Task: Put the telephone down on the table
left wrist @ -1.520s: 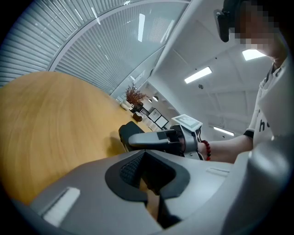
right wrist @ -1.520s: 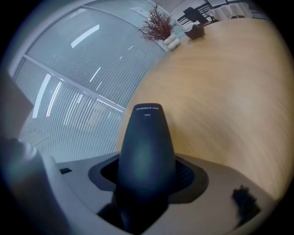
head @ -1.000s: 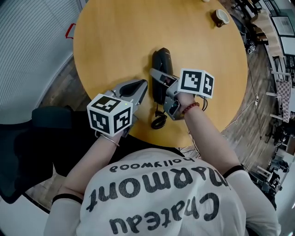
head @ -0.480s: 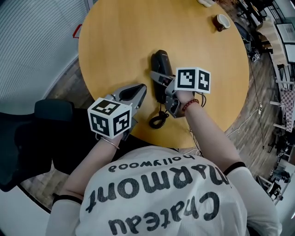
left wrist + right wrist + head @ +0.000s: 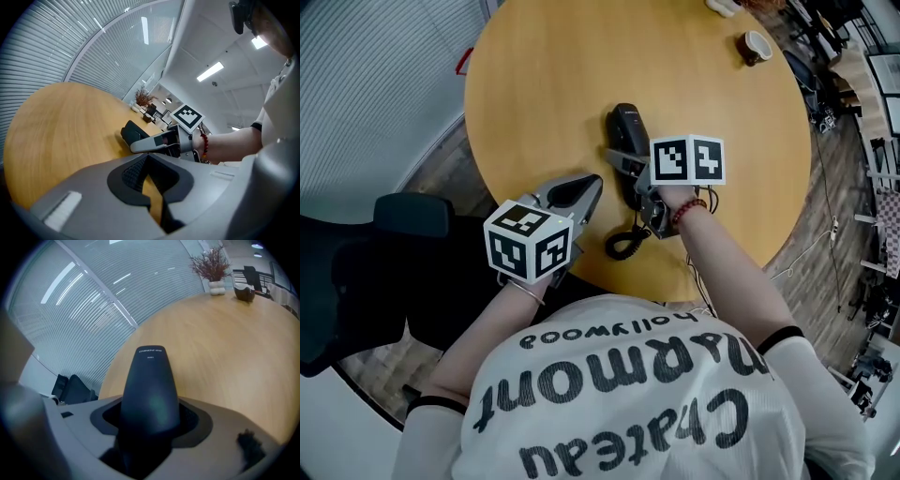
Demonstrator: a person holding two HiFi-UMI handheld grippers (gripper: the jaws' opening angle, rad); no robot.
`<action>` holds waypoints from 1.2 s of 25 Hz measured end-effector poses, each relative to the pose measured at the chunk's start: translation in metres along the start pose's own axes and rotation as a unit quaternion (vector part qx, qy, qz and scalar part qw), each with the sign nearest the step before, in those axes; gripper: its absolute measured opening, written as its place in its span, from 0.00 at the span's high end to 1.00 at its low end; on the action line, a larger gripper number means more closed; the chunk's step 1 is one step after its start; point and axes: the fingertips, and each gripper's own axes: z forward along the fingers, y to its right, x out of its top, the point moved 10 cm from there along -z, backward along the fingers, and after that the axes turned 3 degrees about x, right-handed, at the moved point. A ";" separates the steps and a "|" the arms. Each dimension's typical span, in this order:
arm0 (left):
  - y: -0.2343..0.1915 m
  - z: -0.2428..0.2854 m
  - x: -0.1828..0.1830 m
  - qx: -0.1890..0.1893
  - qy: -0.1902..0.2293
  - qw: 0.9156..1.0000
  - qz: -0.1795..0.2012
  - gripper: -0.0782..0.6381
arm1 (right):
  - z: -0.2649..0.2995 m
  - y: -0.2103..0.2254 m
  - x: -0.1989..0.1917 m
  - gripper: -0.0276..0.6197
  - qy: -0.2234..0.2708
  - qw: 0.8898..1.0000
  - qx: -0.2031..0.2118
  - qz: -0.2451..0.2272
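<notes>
The black telephone handset is near the middle of the round wooden table, and I cannot tell whether its far end touches the top. My right gripper is shut on the handset's near part, and its marker cube sits above the wrist. In the right gripper view the handset fills the hollow between the jaws of this gripper. Its coiled cord trails to the near table edge. My left gripper hovers left of the phone, shut and empty. The left gripper view shows its jaws, the handset and the right gripper.
A cup stands at the far right of the table, also visible as a dark cup beside a white vase with twigs. A dark office chair is at the left of the person. A red object hangs at the table's left edge.
The right gripper has rolled about its own line, so its marker cube shows different faces. The handset stays between its jaws in nearly the same place. The left gripper has hardly moved.
</notes>
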 end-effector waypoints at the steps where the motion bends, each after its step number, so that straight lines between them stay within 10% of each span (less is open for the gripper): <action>1: -0.003 -0.001 -0.002 0.000 -0.001 1.000 0.001 0.89 | 0.003 -0.001 -0.001 0.53 -0.004 1.000 -0.004 -0.010; 30: 0.009 0.015 0.001 0.005 -0.010 1.000 -0.002 0.89 | 0.007 -0.015 0.002 0.53 -0.096 0.975 -0.047 -0.195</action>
